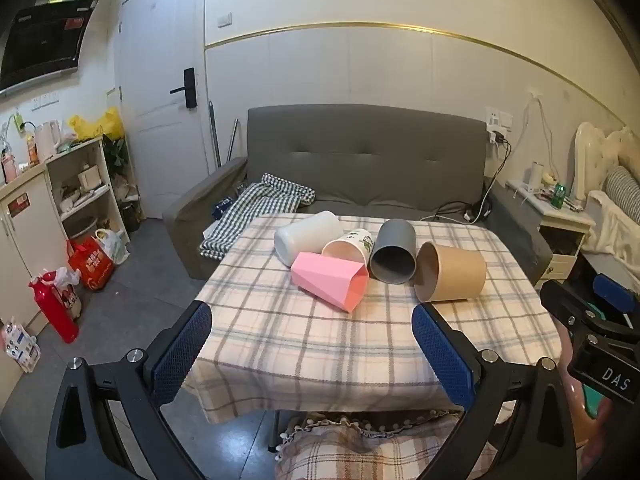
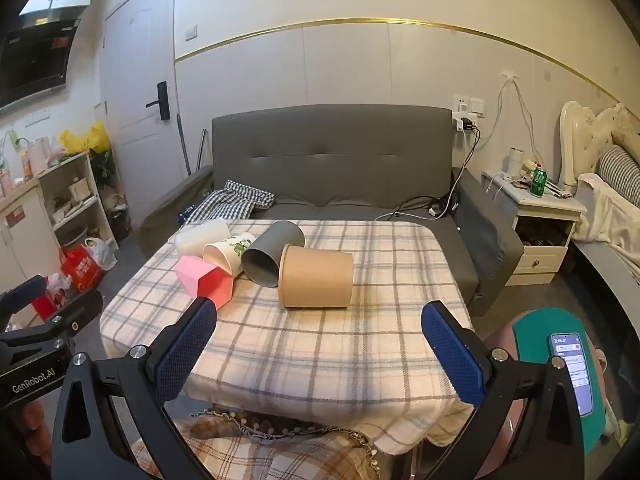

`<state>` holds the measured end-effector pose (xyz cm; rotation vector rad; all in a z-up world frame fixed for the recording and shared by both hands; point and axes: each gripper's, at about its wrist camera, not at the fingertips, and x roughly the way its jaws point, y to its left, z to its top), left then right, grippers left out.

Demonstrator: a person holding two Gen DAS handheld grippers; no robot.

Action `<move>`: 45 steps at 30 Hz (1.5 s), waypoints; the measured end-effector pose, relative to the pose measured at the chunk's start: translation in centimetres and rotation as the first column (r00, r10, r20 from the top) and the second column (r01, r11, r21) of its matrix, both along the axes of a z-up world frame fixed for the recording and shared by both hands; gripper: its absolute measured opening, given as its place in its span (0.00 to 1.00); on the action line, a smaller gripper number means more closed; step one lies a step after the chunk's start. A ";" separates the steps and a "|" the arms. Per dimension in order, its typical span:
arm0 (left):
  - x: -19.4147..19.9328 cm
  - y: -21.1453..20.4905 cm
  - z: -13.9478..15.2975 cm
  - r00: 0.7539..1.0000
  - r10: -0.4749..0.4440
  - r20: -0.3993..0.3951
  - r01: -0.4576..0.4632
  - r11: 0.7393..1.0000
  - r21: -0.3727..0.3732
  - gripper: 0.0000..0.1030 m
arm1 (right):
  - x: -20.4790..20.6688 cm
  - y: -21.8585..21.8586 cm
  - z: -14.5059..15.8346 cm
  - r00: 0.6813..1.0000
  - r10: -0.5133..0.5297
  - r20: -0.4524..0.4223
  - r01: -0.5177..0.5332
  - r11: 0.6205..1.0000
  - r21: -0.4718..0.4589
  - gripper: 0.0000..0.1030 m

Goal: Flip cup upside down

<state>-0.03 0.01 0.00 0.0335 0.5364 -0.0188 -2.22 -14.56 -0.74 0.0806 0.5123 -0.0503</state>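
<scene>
Several cups lie on their sides on the plaid-covered table: a white one, a white cup with green print, a grey one, a brown one and a pink faceted one. My left gripper is open and empty, held near the table's front edge, short of the pink cup. My right gripper is open and empty, just short of the brown cup.
A grey sofa with a checked cloth stands behind the table. A shelf, bags and a red bottle are at the left. A nightstand and bed are at the right. A phone lies on a teal stool.
</scene>
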 end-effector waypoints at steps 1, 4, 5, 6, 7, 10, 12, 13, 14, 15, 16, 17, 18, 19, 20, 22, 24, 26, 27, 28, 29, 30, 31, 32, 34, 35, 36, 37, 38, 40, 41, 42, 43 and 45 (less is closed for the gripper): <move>0.0 0.0 0.0 1.000 -0.001 0.000 0.001 1.000 0.000 1.00 | 0.0 0.0 0.0 1.000 -0.001 -0.002 0.001 1.000 0.002 1.00; -0.2 -0.1 0.1 1.000 0.000 0.005 0.000 1.000 0.003 1.00 | 0.1 0.0 0.0 1.000 0.001 -0.003 -0.001 1.000 0.002 1.00; -0.2 -0.1 0.2 1.000 -0.001 0.006 0.001 1.000 0.003 1.00 | 0.1 0.0 0.0 1.000 0.002 -0.003 -0.002 1.000 0.000 1.00; -0.3 -0.2 0.2 1.000 0.000 0.006 0.000 1.000 0.003 1.00 | 0.1 0.0 0.0 1.000 0.002 -0.002 -0.002 1.000 -0.002 1.00; -0.4 -0.2 0.3 1.000 0.001 0.008 -0.001 1.000 0.004 1.00 | 0.1 0.0 0.0 1.000 0.003 -0.002 -0.003 1.000 -0.004 1.00; 0.1 -0.1 -0.1 1.000 -0.001 -0.005 0.001 1.000 -0.004 1.00 | 0.1 0.0 -0.1 1.000 0.001 -0.005 -0.001 1.000 0.001 1.00; 0.2 -0.3 -0.2 1.000 -0.002 -0.005 0.002 1.000 -0.004 1.00 | 0.1 0.0 0.0 1.000 0.001 -0.004 -0.001 1.000 -0.001 1.00; 0.1 -0.3 -0.2 1.000 -0.004 -0.004 0.004 1.000 -0.003 1.00 | 0.1 0.0 0.0 1.000 0.001 -0.006 -0.001 1.000 0.001 1.00; 0.1 -0.5 -0.2 1.000 -0.006 -0.003 0.006 1.000 -0.002 1.00 | 0.1 0.0 0.0 1.000 0.000 -0.005 0.000 1.000 0.001 1.00; -0.1 0.1 -0.2 1.000 -0.002 -0.006 0.002 1.000 -0.008 1.00 | 0.1 0.0 0.1 1.000 0.000 -0.004 0.000 1.000 0.001 1.00; -0.1 0.1 -0.3 1.000 -0.006 -0.006 0.006 1.000 -0.008 1.00 | 0.1 0.0 0.1 1.000 0.001 -0.006 -0.001 1.000 0.001 1.00; 0.0 0.1 -0.5 1.000 -0.007 -0.006 0.007 1.000 -0.007 1.00 | 0.1 0.0 0.1 1.000 0.000 -0.005 0.000 1.000 0.000 1.00; 0.0 0.2 -0.5 1.000 -0.008 -0.005 0.008 1.000 -0.006 1.00 | 0.1 0.0 0.2 1.000 0.001 -0.006 -0.001 1.000 0.000 1.00; 0.0 0.2 -0.5 1.000 -0.007 -0.006 0.007 1.000 -0.006 1.00 | 0.2 0.0 0.1 1.000 0.001 -0.005 -0.001 1.000 0.001 1.00; 0.0 0.2 -0.5 1.000 -0.007 -0.006 0.007 1.000 -0.006 1.00 | 0.2 -0.1 0.1 1.000 0.000 -0.004 0.000 1.000 0.000 1.00; 0.0 0.2 -0.5 1.000 -0.005 -0.006 0.005 1.000 -0.006 1.00 | 0.3 -0.2 0.1 1.000 0.002 -0.006 -0.002 1.000 0.002 1.00; 0.0 0.1 -0.5 1.000 -0.006 -0.008 0.006 1.000 -0.006 1.00 | 0.1 0.0 0.2 1.000 0.000 -0.006 0.000 1.000 0.002 1.00; 0.0 0.1 -0.5 1.000 -0.004 -0.007 0.004 1.000 -0.005 1.00 | 0.1 0.0 0.2 1.000 0.001 -0.006 -0.001 1.000 0.003 1.00; 0.1 0.2 -0.4 1.000 -0.007 -0.008 0.007 1.000 -0.005 1.00 | 0.2 0.0 0.2 1.000 0.001 -0.007 -0.001 1.000 0.003 1.00; 0.0 0.2 -0.5 1.000 -0.007 -0.009 0.007 1.000 -0.005 1.00 | 0.1 0.0 0.2 1.000 0.001 -0.008 -0.001 1.000 0.002 1.00; 0.1 0.2 -0.4 1.000 -0.006 -0.008 0.006 1.000 -0.005 1.00 | 0.2 -0.1 0.2 1.000 0.002 -0.008 -0.002 1.000 0.003 1.00; 0.1 0.2 -0.4 1.000 -0.007 -0.009 0.007 1.000 -0.005 1.00 | 0.2 -0.1 0.2 1.000 0.002 -0.007 -0.002 1.000 0.003 1.00; 0.1 0.2 -0.5 1.000 -0.008 -0.009 0.008 1.000 -0.005 1.00 | 0.1 0.0 0.2 1.000 0.001 -0.007 -0.001 1.000 0.002 1.00; 0.1 0.2 -0.4 1.000 -0.006 -0.009 0.006 1.000 -0.005 1.00 | 0.2 -0.1 0.2 1.000 0.002 -0.008 -0.002 1.000 0.004 1.00; 0.1 0.2 -0.4 1.000 -0.006 -0.010 0.006 1.000 -0.005 1.00 | 0.2 -0.1 0.2 1.000 0.001 -0.009 -0.001 1.000 0.005 1.00; 0.1 0.2 -0.5 1.000 -0.007 -0.010 0.006 1.000 -0.006 1.00 | 0.2 -0.1 0.2 1.000 0.001 -0.008 -0.001 1.000 0.004 1.00; 0.1 0.2 -0.4 1.000 -0.006 -0.010 0.006 1.000 -0.005 1.00 | 0.2 -0.1 0.2 1.000 0.001 -0.009 -0.001 1.000 0.004 1.00; 0.1 0.2 -0.4 1.000 -0.006 -0.010 0.006 1.000 -0.005 1.00 | 0.2 -0.1 0.2 1.000 0.001 -0.009 -0.001 1.000 0.004 1.00; 0.1 0.2 -0.4 1.000 -0.006 -0.011 0.006 1.000 -0.005 1.00 | 0.2 0.0 0.0 1.000 0.001 -0.010 -0.001 1.000 0.004 1.00; 0.1 0.2 -0.5 1.000 -0.005 -0.011 0.005 1.000 -0.005 1.00 | 0.3 0.0 0.0 1.000 0.002 -0.011 -0.002 1.000 0.005 1.00; 0.2 0.1 -0.6 1.000 -0.004 -0.011 0.004 1.000 -0.006 1.00 | 0.3 0.0 -0.1 1.000 0.001 -0.013 -0.001 1.000 0.005 1.00; 0.3 0.0 -0.6 1.000 -0.004 -0.011 0.004 1.000 -0.006 1.00 | 0.3 0.2 -0.3 1.000 0.001 -0.014 -0.001 1.000 0.004 1.00; 0.4 0.0 -0.6 1.000 -0.004 -0.012 0.004 1.000 -0.005 1.00 | 0.2 0.3 -0.2 1.000 0.000 -0.014 0.000 1.000 0.003 1.00; 0.4 0.0 -0.6 1.000 -0.005 -0.013 0.005 1.000 -0.004 1.00 | 0.2 0.2 -0.2 1.000 0.001 -0.016 -0.001 1.000 0.004 1.00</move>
